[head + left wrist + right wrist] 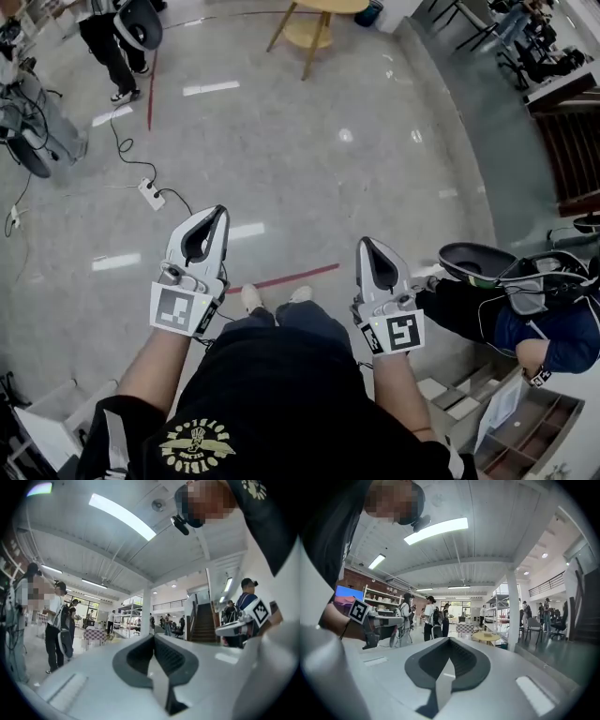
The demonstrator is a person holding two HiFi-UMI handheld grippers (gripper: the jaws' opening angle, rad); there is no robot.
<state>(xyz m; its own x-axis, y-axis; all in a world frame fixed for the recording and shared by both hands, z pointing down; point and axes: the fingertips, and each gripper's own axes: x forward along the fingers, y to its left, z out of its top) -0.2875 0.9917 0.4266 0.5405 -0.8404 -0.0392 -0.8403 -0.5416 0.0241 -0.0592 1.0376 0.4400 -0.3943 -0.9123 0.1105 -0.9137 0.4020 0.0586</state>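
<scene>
Red tape line [298, 275] crosses the grey floor [309, 169] at the centre of the head view, just beyond the person's shoes [251, 298]. Both grippers hover above it, well apart from it. Left gripper [222, 214], centre-left: jaws pressed together, nothing between them. Right gripper [363, 244], centre-right: same story, tips meeting, empty. Best handling here, I'd say, is to hold both level and side by side, clear of the other person [539, 328] at the right edge.
</scene>
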